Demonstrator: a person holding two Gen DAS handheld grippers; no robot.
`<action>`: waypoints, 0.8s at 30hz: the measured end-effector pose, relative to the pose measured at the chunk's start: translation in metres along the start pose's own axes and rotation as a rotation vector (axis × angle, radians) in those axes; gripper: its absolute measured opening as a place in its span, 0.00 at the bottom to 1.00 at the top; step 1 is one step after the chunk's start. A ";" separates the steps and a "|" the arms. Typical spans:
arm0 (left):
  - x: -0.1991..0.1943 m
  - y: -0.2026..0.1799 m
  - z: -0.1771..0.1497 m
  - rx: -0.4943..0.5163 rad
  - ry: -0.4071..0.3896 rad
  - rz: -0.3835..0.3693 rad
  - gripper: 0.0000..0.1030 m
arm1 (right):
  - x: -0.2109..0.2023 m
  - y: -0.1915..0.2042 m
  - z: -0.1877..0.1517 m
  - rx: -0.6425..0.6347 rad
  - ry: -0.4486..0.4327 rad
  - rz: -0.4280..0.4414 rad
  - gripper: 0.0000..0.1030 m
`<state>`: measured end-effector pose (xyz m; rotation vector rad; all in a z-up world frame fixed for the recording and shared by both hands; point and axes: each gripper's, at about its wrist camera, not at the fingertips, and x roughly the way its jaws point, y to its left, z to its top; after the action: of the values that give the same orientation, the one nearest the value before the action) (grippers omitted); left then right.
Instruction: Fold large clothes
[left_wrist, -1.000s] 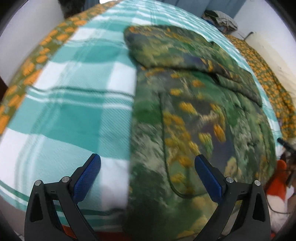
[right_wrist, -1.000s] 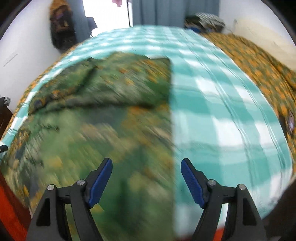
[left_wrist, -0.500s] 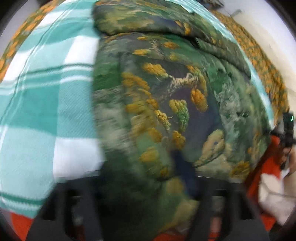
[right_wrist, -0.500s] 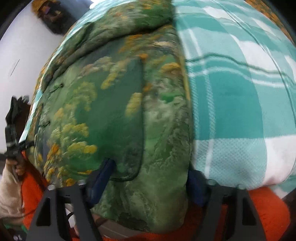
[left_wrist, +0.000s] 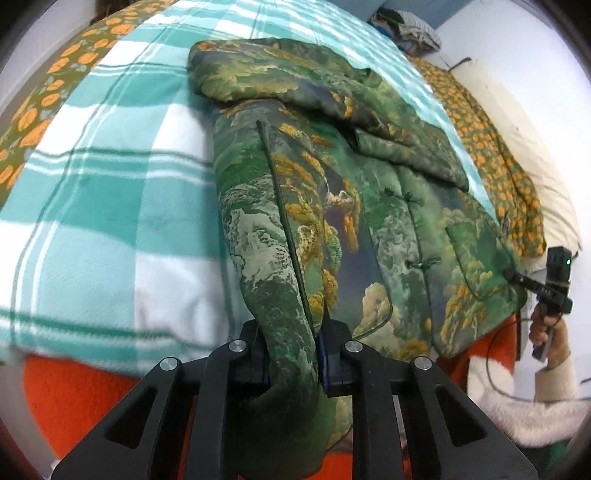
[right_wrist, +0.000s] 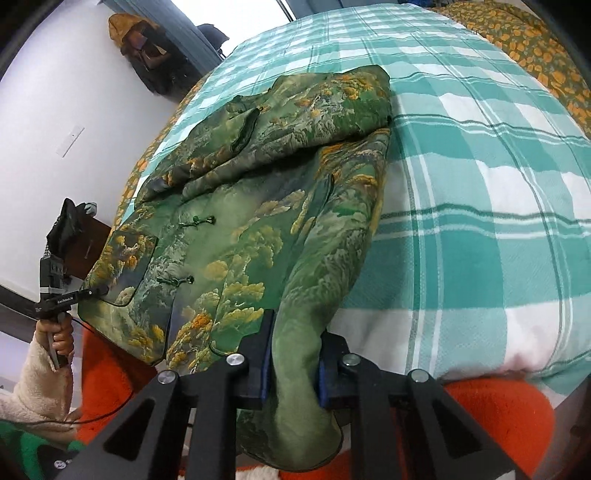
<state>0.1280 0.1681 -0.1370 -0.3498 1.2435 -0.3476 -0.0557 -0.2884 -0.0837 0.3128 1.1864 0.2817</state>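
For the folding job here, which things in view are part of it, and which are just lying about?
Part of the job:
- jacket, hem bunched in both grippers
- left gripper, closing on the hem
- right gripper, closing on the hem
- checked blanket it lies on

Lying about:
- clothes pile at the far end
- hanging bag by the wall
- orange floral sheet
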 end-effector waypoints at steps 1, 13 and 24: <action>0.000 0.001 -0.005 0.001 0.010 0.009 0.16 | -0.001 -0.003 -0.003 0.002 0.005 0.002 0.18; -0.007 -0.008 -0.021 0.011 0.060 0.026 0.16 | -0.003 -0.018 -0.016 0.079 0.052 0.060 0.18; -0.040 -0.015 -0.045 0.058 0.103 -0.008 0.16 | -0.010 -0.022 0.001 0.086 0.091 0.107 0.18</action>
<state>0.0722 0.1695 -0.1089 -0.2903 1.3300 -0.4115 -0.0571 -0.3127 -0.0838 0.4436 1.2755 0.3412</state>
